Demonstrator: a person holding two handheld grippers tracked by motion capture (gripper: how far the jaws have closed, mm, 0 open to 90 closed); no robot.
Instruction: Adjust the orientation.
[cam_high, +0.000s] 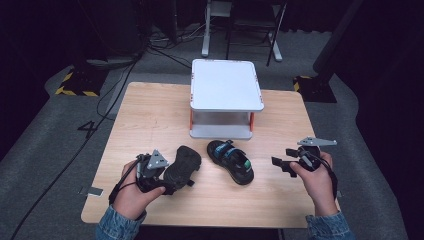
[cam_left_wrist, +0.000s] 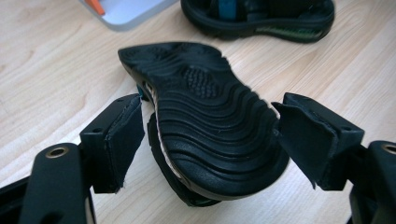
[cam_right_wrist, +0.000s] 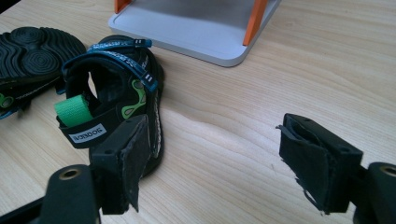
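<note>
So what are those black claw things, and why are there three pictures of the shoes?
A person holds two grabbing tools, one in each hand. The top picture looks down from above; the other two come from little cameras riding on each tool. On the light wooden table stand a small white two-level shelf with orange posts and two black sandals. The left tool has its jaws around the upside-down black sandal, tilted with its sole showing. The right tool is open, near the upright black sandal with blue and green straps.

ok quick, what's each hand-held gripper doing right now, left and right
Left hand-held gripper: jaws open around the upside-down sandal, not clamped.
Right hand-held gripper: open, holding nothing, beside the upright sandal.
</note>
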